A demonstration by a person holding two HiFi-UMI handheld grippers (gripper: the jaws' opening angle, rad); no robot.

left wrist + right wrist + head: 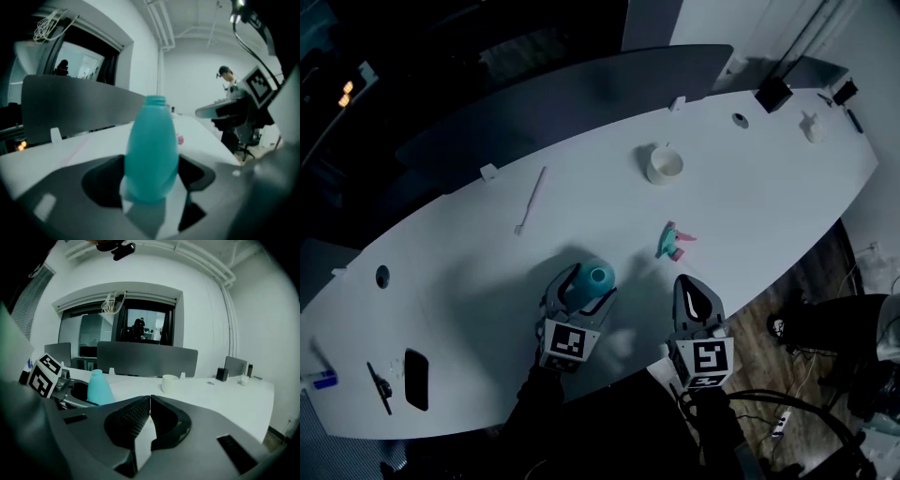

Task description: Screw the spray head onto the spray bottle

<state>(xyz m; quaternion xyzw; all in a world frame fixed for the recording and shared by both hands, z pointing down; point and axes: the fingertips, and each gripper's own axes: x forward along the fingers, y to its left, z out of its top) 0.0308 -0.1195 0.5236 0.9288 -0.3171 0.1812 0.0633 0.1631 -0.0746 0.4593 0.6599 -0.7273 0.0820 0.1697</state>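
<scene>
left gripper (587,286) jaws closed on the lower body of the teal plastic spray bottle (152,145), upright, no cap, lower centre of head view on the white oval desk (769,206). right gripper (150,401) jaws fully together, empty. pink & teal spray head (673,242) lies on desk, up-right of bottle, apart.

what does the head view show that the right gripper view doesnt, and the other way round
Only the head view: the pink and teal spray head lying on the table, and a thin white stick.
Only the right gripper view: the dark window in the far wall.
Both: the teal spray bottle between the jaws of the left hand-held gripper, the white cup, and the shut right hand-held gripper.
</scene>
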